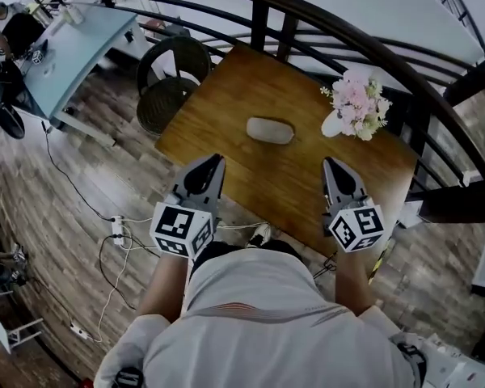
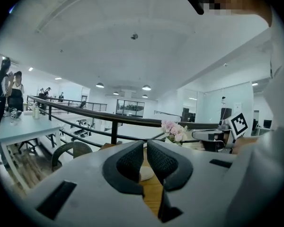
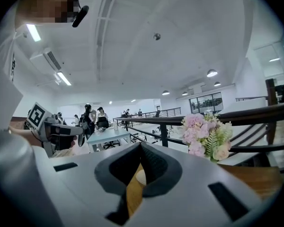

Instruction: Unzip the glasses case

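In the head view, the glasses case [image 1: 270, 130] lies flat near the middle of the surface [image 1: 218, 95], well ahead of both tools and roughly between their lines. Your left tongs [image 1: 217, 161] and right tongs [image 1: 330, 165] hover over the near edge, both pointing toward the case and touching nothing. The case is a pale grey, rounded oblong with a soft matte look. The surface is warm brown wood with a visible grain. A bunch of pink and cream flowers [image 1: 356, 106] in a white holder stands just right of the case, and a dark curved railing [image 1: 307, 14] runs behind.

In the left gripper view, your left tongs [image 2: 145, 143] are all but closed, with only a thin slit between the dark, fine-ribbed pads and nothing held. Through that slit you see the case [image 2: 146, 173] as a whitish lump on the wood, well beyond the tips.

In the right gripper view, your right tongs [image 3: 141, 143] meet at the tips and grip nothing. The bowed pads leave a window below, where the case [image 3: 141, 177] shows pale against the wood, apart from the tips.
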Action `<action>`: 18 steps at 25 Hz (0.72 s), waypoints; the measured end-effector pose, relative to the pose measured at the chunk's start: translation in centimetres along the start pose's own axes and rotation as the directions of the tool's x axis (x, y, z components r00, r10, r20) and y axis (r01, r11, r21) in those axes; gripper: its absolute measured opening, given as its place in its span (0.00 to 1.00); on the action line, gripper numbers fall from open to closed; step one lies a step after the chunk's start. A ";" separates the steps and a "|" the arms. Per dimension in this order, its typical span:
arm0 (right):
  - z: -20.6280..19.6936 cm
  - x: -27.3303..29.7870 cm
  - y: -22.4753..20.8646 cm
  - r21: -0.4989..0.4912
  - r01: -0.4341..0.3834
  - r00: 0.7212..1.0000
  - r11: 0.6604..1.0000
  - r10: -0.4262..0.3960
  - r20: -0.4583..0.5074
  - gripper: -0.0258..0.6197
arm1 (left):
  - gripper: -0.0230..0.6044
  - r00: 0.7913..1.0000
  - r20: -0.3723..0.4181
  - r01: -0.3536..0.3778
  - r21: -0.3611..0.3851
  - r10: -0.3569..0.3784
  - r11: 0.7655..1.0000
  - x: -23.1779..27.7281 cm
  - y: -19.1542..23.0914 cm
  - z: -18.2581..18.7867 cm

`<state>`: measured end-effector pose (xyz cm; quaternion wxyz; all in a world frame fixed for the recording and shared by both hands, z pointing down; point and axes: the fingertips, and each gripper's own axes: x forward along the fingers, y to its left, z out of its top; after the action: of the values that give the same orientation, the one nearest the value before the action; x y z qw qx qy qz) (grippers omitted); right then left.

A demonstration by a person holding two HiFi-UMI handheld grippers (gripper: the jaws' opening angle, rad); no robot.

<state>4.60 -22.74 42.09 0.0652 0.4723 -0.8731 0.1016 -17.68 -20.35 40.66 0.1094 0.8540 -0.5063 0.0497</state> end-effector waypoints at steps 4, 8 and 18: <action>-1.9 0.5 -3.5 0.035 0.015 0.999 0.999 -0.014 -0.040 0.12 | 0.09 0.999 -0.020 0.027 -0.012 -0.028 1.000 4.0 -0.8 -0.1; -3.6 1.7 -5.3 0.051 0.030 0.996 0.998 -0.026 -0.083 0.12 | 0.09 0.997 -0.060 0.043 -0.003 -0.043 0.999 7.1 0.0 -0.7; -6.3 7.6 -4.0 -0.023 -0.033 0.964 0.999 0.026 -0.264 0.33 | 0.09 0.983 -0.121 0.133 -0.074 -0.141 0.988 12.5 3.4 -1.1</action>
<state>3.89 -29.56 50.25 0.1854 0.4407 -0.8649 0.1528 -14.61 -32.32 44.66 0.1720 0.8780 -0.4396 0.0791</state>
